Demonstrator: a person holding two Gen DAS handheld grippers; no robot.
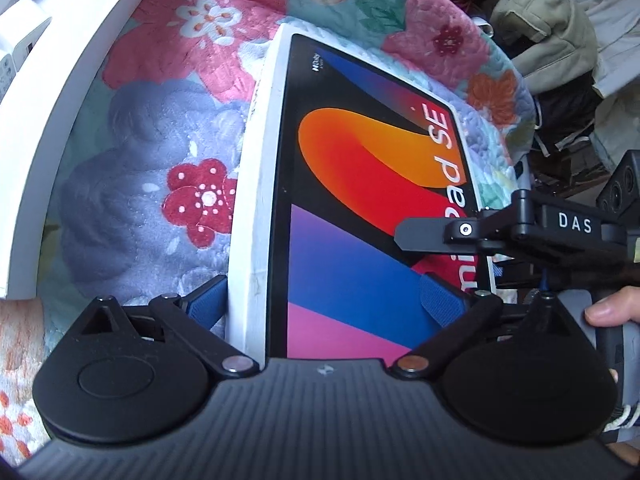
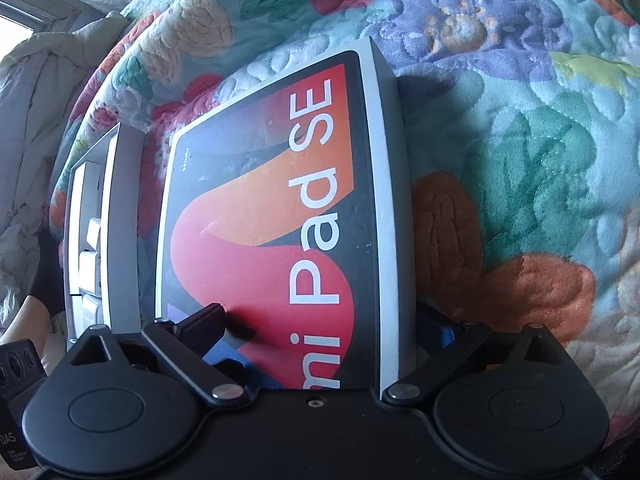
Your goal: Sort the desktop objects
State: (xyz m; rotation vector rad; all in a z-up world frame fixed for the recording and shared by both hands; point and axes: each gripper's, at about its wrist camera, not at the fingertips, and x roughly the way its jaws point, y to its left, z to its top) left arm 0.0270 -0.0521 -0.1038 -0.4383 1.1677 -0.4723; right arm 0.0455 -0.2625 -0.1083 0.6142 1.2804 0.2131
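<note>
A flat white tablet box (image 1: 360, 184) printed "Pad SE" with orange, red, blue and pink shapes lies on a floral quilt (image 1: 152, 184). My left gripper (image 1: 324, 300) is shut on its near end, one blue pad (image 1: 208, 298) at the white side and one pad on the printed top. My right gripper (image 2: 320, 332) is shut on the same box (image 2: 280, 208) from the other side, one finger (image 2: 204, 320) on the lid, the other under the right edge. The right gripper also shows in the left wrist view (image 1: 460, 236).
A white tray (image 2: 102, 216) holding small white items lies just left of the box; its rim also shows in the left wrist view (image 1: 64, 100). Piled clothes (image 1: 552, 32) lie beyond the quilt. Rumpled bedding (image 2: 24, 128) is at far left.
</note>
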